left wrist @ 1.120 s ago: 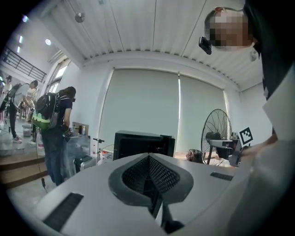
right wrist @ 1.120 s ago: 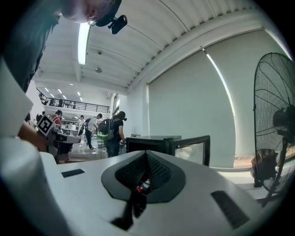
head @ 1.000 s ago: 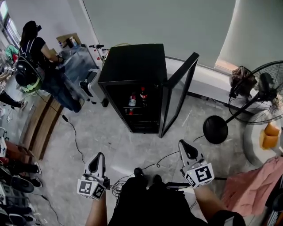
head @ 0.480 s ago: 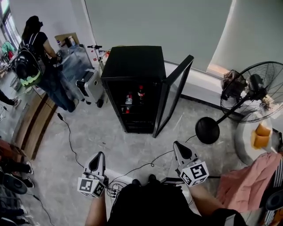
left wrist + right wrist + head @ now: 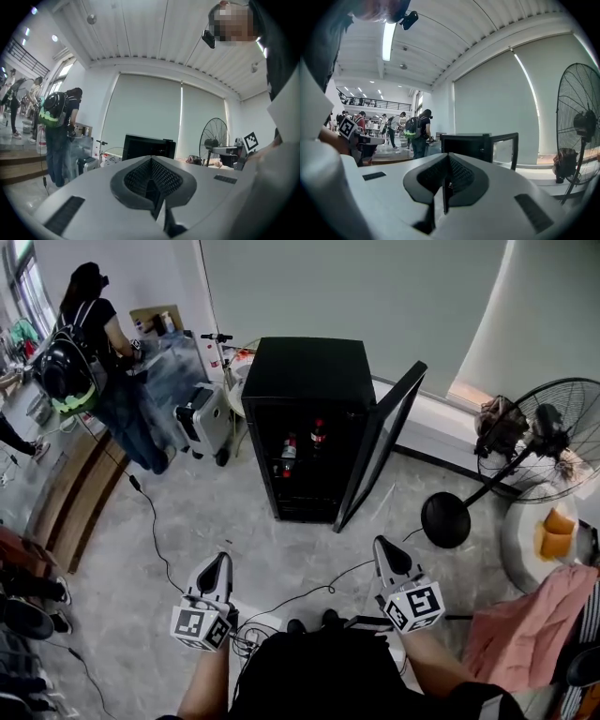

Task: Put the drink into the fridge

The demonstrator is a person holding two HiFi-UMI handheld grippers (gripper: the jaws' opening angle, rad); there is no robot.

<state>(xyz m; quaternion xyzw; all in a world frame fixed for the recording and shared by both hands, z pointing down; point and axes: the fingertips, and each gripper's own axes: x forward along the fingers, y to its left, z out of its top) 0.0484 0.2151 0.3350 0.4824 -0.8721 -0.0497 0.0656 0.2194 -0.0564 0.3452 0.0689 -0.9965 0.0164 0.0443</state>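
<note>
The left gripper [image 5: 215, 568] and right gripper [image 5: 386, 549] are both closed and empty. The fridge [image 5: 305, 381] at twelve o'clock stands open, bottles [image 5: 318, 436] inside; the next move is probably shutting its door [image 5: 380, 454].

I log a grey tiled floor [image 5: 234, 521]. Standing on it: black fridge [image 5: 305, 371] far centre, door open; suitcase [image 5: 208, 423] just left of it; round fan base [image 5: 445, 519] right. Black cables [image 5: 155, 531] trail across the near part.
</note>
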